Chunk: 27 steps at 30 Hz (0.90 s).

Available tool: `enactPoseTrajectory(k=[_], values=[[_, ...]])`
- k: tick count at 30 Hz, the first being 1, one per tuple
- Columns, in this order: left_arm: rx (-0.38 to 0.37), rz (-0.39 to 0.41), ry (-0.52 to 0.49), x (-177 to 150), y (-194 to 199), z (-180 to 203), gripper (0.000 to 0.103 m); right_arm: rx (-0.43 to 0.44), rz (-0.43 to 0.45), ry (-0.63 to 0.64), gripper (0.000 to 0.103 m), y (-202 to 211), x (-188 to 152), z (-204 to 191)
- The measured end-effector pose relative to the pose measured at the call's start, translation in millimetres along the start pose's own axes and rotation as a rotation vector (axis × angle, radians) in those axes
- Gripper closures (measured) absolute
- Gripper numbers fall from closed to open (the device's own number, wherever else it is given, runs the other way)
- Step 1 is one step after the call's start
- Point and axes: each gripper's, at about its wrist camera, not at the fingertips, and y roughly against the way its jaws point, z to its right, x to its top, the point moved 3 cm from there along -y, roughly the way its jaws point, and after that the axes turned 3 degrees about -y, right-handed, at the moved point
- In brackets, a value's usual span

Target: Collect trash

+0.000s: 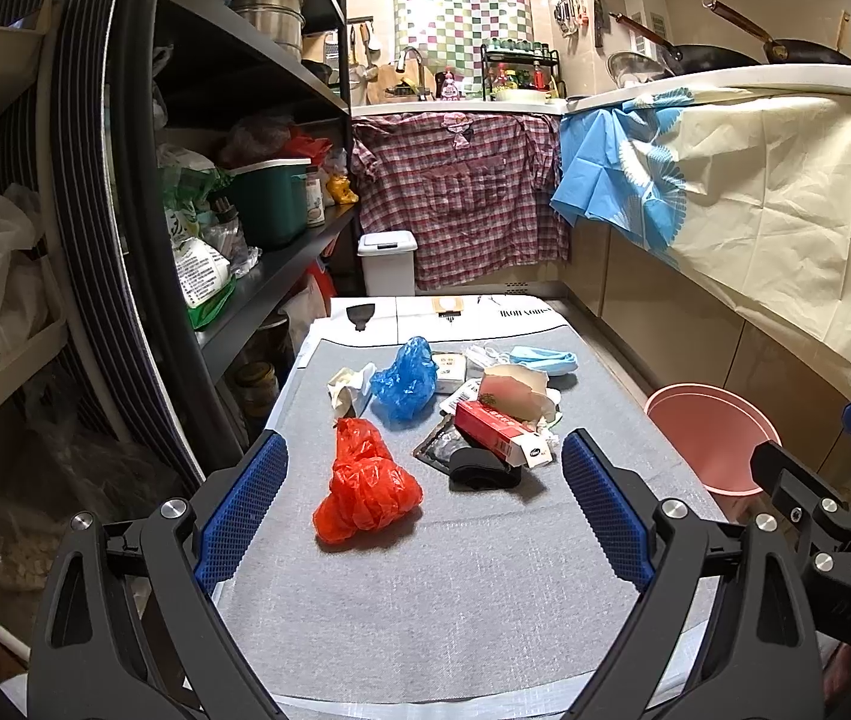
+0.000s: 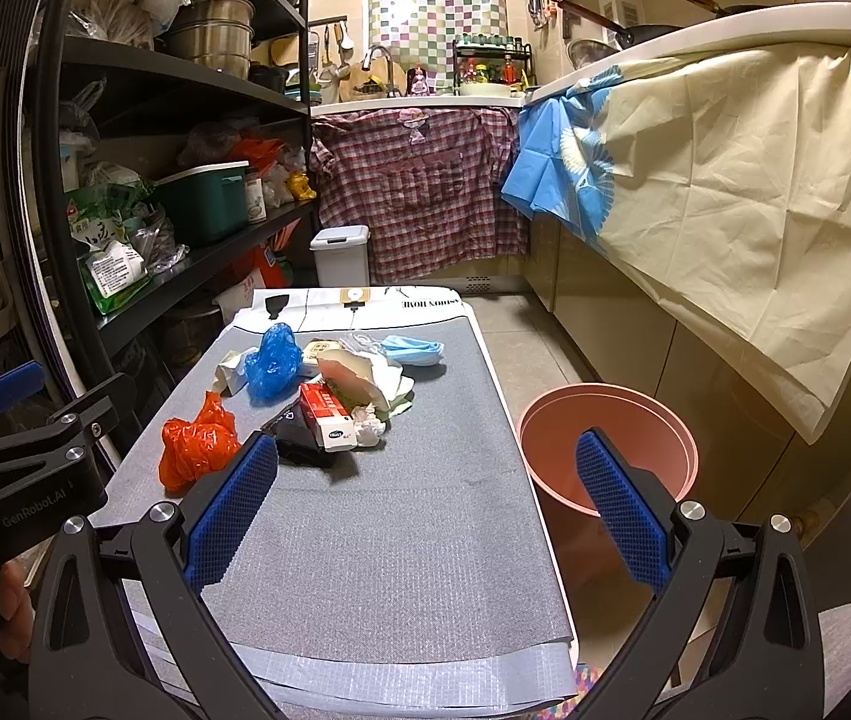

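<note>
My left tool hangs wide open over the near end of the gray-covered counter, its blue-padded fingers spread apart and holding nothing; the crumpled orange plastic bag lies on the counter between and just ahead of them. My right tool is likewise spread wide and empty, held over the near right part of the same counter, with its right finger in front of the pink bucket that stands on the floor just beside the counter's right edge. The trash sits in a loose heap around the middle of the counter: a crumpled blue plastic bag toward the far left, a small white crumpled wrapper touching it on its left, a red and white carton lying on its side, a black object just in front of the carton, torn cream-colored paper behind the carton, and a light blue face mask at the far right of the heap. The orange bag lies apart from the heap, nearer to me. A white lidded bin stands on the floor beyond the counter's far end, against a hanging plaid cloth. Dark storage shelves packed with pots and packets run along my left.
</note>
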Motion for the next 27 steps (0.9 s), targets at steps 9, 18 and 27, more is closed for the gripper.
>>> enactPoseTrajectory(k=[9, 18, 27], values=[[-0.004, -0.033, 0.004, -4, -6, -7, 0.013, -0.006, -0.007, -0.004, 0.005, 0, -1, -1], [0.025, -0.074, 0.005, -5, -12, -11, 0.013, -0.009, -0.035, -0.002, 0.005, -9, -1, 3], [0.059, -0.132, 0.009, -7, -23, -20, 0.013, -0.023, -0.069, 0.001, 0.005, -20, 4, 8]])
